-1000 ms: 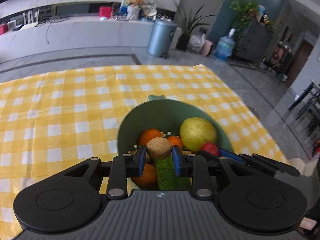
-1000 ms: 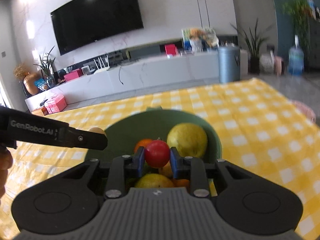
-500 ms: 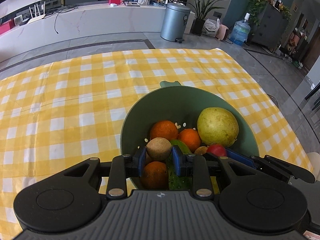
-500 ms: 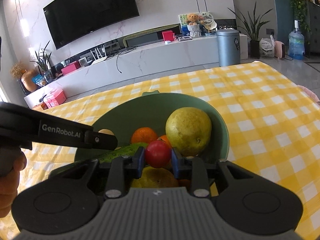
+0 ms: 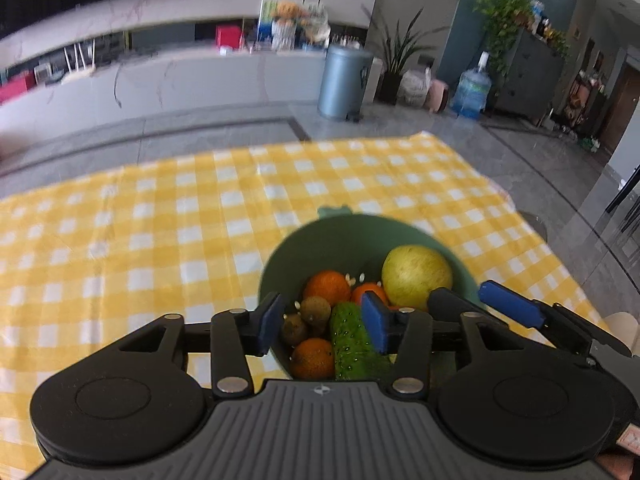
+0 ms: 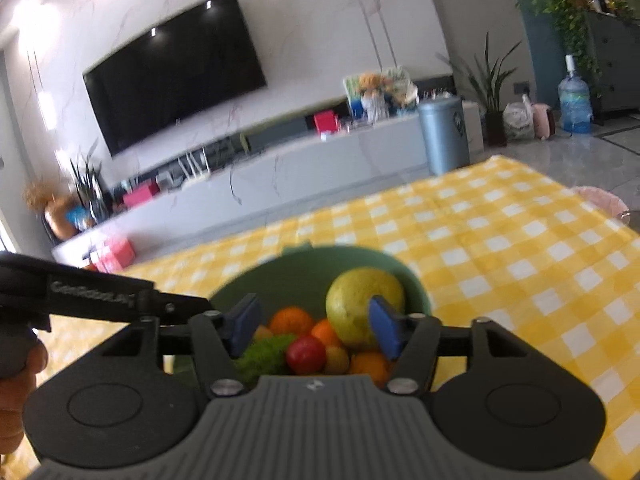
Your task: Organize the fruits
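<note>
A green bowl (image 5: 344,236) on the yellow checked cloth holds a yellow-green pear (image 5: 416,276), oranges (image 5: 326,286), a bumpy green cucumber (image 5: 352,336) and small brown fruits (image 5: 316,308). My left gripper (image 5: 322,324) is open and empty just above the bowl's near rim. In the right wrist view the bowl (image 6: 304,268) also holds a small red fruit (image 6: 306,354) beside the cucumber (image 6: 264,354) and pear (image 6: 362,304). My right gripper (image 6: 316,326) is open and empty above it.
The checked tablecloth (image 5: 140,232) spreads left and behind the bowl. The table's right edge (image 5: 532,216) drops to a grey floor. The left gripper's arm (image 6: 92,296) crosses the right wrist view at the left. A pink stool (image 6: 600,200) stands past the table corner.
Both grippers have opened. The brown fruit has left the left gripper and the red fruit has left the right one; both lie in the bowl. Both cameras have risen and tilted up.
</note>
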A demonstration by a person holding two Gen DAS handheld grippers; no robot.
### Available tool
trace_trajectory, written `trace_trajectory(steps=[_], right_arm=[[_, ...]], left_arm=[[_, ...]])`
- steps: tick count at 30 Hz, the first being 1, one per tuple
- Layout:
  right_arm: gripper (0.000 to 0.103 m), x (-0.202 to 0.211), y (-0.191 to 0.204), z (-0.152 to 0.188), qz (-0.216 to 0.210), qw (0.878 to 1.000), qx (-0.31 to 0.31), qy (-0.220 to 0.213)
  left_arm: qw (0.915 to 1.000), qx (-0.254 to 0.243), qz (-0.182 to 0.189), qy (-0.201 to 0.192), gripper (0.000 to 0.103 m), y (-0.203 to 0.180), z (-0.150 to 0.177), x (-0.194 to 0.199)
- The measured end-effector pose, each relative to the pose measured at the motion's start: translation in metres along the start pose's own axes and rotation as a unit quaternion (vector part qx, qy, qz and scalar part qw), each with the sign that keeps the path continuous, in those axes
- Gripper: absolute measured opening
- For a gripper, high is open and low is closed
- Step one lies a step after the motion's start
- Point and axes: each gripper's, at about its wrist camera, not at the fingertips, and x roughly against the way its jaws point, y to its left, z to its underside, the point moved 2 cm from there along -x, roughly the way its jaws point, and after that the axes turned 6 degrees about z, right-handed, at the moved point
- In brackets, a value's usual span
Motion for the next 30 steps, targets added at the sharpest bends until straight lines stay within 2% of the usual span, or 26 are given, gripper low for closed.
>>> trace_trajectory(steps=[3,9,13,17,19,22,26,30], right_arm=[[0.073,0.021,0.0,-0.002,-0.007,0.999,-0.005,-0.031],[0.081,0.067,0.016,-0.004,-0.009,0.997,0.023,-0.076],[0.084,0.092,0.031,-0.007,-0.011,0.997,0.042,-0.071],[0.092,0.121,0.046,-0.007,-0.005,0.995,0.074,-0.071],[0.094,0.136,0.052,-0.006,-0.003,0.993,0.092,-0.075],[0.097,0.157,0.058,-0.002,0.012,0.989,0.122,-0.088],[0.099,0.166,0.055,0.011,0.042,0.983,0.153,-0.097],[0.099,0.163,0.042,0.026,0.052,0.985,0.14,-0.081]], left_arm=[[0.9991,-0.027,-0.012,-0.03,0.067,-0.008,0.003,0.028],[0.992,-0.077,-0.044,-0.09,0.076,-0.026,0.024,0.086],[0.988,-0.08,-0.063,-0.116,0.077,-0.032,0.039,0.113],[0.9813,-0.081,-0.088,-0.15,0.079,-0.035,0.053,0.133],[0.9774,-0.08,-0.099,-0.168,0.086,-0.037,0.06,0.14],[0.9702,-0.071,-0.115,-0.201,0.088,-0.039,0.072,0.144],[0.9704,-0.062,-0.127,-0.196,0.088,-0.036,0.087,0.133],[0.9746,-0.056,-0.124,-0.178,0.088,-0.028,0.101,0.126]])
